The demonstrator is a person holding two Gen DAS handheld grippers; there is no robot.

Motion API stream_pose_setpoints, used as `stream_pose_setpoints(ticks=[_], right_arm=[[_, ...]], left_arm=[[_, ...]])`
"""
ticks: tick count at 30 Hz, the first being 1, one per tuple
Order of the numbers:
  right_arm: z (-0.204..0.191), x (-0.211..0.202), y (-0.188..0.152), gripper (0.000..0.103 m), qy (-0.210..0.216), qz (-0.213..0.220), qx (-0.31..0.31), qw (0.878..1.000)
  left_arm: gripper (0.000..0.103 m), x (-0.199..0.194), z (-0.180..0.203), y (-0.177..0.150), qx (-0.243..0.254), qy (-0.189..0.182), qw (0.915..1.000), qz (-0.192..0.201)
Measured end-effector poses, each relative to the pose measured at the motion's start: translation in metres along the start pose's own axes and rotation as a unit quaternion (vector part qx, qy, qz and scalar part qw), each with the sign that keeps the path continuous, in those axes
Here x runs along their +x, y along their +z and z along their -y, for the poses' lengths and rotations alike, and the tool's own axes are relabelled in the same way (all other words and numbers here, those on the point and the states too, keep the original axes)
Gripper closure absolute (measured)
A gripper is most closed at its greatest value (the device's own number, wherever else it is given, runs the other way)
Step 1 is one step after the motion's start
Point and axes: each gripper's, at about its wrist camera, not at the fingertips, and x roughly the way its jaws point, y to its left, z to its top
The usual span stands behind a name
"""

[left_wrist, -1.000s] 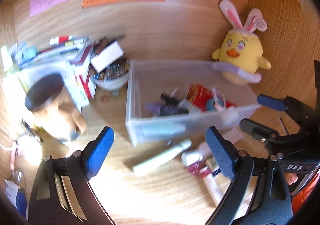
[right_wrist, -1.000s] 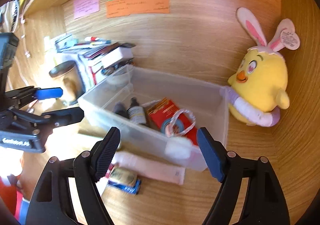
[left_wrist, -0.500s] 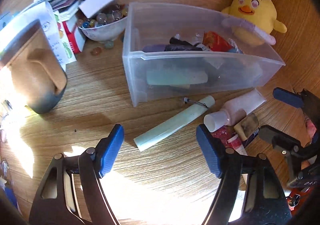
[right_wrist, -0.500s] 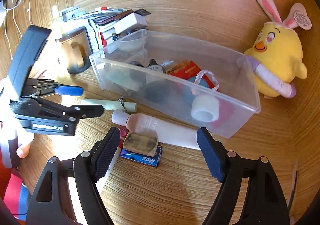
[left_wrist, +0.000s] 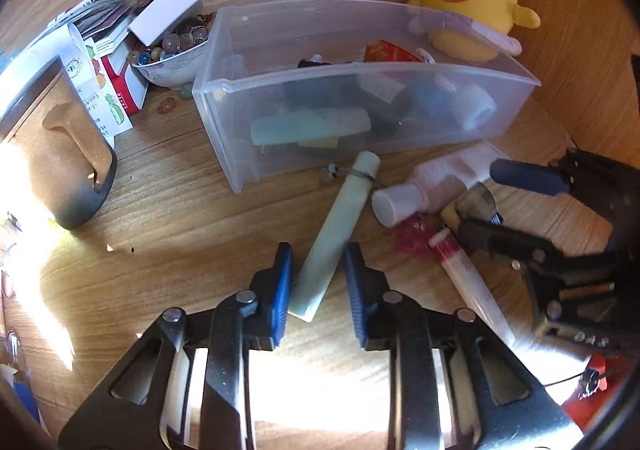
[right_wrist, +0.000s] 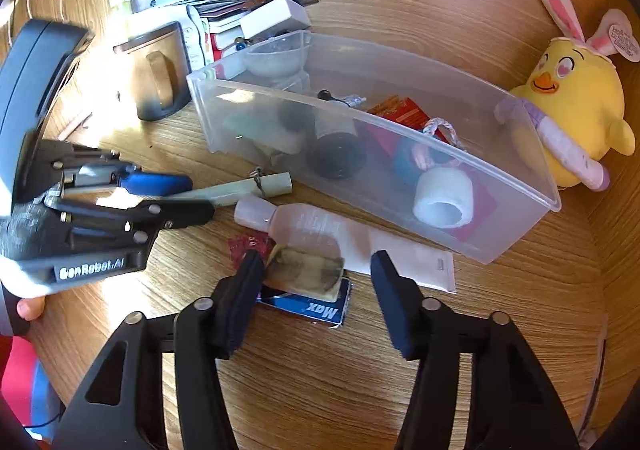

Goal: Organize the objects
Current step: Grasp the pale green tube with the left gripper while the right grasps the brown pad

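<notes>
A wooden desk (left_wrist: 168,210) holds a clear plastic storage bin (left_wrist: 400,70), already part-filled with small bottles, tape rolls and a red packet. Loose items lie just in front of it, presumably waiting to go in.

The left gripper (left_wrist: 316,282) has just been closing; its blue pads now stand narrow around the near end of a pale green flat stick (left_wrist: 340,226), close on both sides, though whether they press it yet cannot be told. The stick's far end, with a wire ring through it, almost touches the bin's front wall.

The right gripper (right_wrist: 316,290) has also been closing, but its jaws remain fairly wide, straddling a worn beige eraser-like block (right_wrist: 308,270) resting on a blue packet (right_wrist: 316,308), beside a pink-tinted squeeze tube (right_wrist: 320,230). A yellow plush chick (right_wrist: 576,118) sits behind the bin.
</notes>
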Motion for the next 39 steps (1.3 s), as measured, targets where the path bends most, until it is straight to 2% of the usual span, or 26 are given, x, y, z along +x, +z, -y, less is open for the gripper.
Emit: stream_pose_setpoints(ticks=[5, 8, 18, 21, 22, 30, 34, 39], right_arm=[[0.002, -0.001, -0.001, 0.066, 0.007, 0.003, 0.006, 1.0], [0.003, -0.003, -0.002, 0.067, 0.001, 0.006, 0.007, 1.0], [0.017, -0.015, -0.007, 0.068, 0.006, 0.013, 0.034, 0.999], [0.021, -0.017, -0.007, 0.084, 0.012, 0.011, 0.041, 0.999], [0.023, -0.018, -0.008, 0.084, 0.015, 0.012, 0.045, 0.999], [0.027, -0.02, -0.01, 0.083, 0.02, 0.003, 0.053, 0.998], [0.029, -0.024, -0.01, 0.056, 0.02, 0.01, 0.058, 0.998], [0.022, -0.016, -0.008, 0.054, 0.022, 0.004, 0.045, 0.999]], left_arm=[[0.08, -0.011, 0.002, -0.017, -0.002, 0.011, 0.9999, 0.001], [0.08, -0.018, 0.002, -0.025, -0.009, 0.006, 0.9999, -0.002], [0.08, -0.004, 0.009, -0.005, -0.001, 0.0, 0.9999, -0.012], [0.08, 0.003, 0.012, 0.006, 0.009, -0.002, 0.9999, -0.014], [0.08, 0.005, 0.013, 0.009, 0.014, -0.005, 0.9998, -0.015], [0.08, 0.016, 0.019, 0.026, 0.025, -0.008, 0.9996, -0.009], [0.084, 0.013, 0.019, 0.021, 0.018, -0.003, 0.9998, 0.0], [0.088, 0.006, 0.015, 0.011, 0.0, 0.005, 1.0, 0.002]])
